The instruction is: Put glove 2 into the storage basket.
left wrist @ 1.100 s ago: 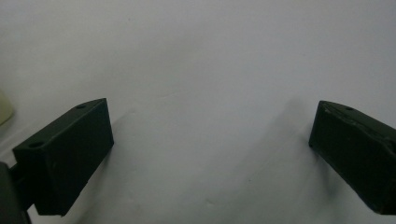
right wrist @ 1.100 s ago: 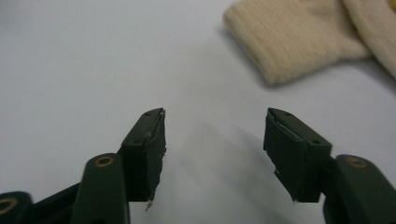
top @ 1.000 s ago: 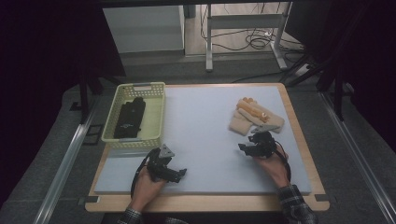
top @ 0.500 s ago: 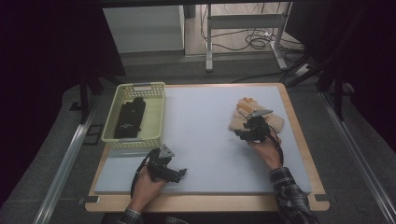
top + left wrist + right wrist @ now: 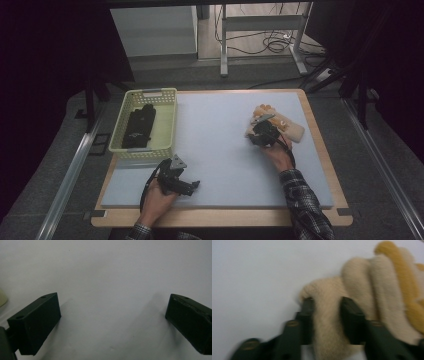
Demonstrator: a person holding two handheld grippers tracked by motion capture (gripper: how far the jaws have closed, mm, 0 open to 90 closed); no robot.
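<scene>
Now right claw [image 5: 326, 315] just narrowed onto beige knitted glove [image 5: 362, 302], left claw [image 5: 112, 322] wide and empty.

A pale yellow-green basket [image 5: 171, 120] with slotted walls sits at the far left of the light grey mat [image 5: 215, 150] — inside it lies a black glove [image 5: 139, 126], stretched along its length. The mat covers a wooden table [image 5: 320, 145]. Beyond the table, cables [image 5: 272, 42] coil on the floor — beside a metal stand [image 5: 224, 50].
</scene>
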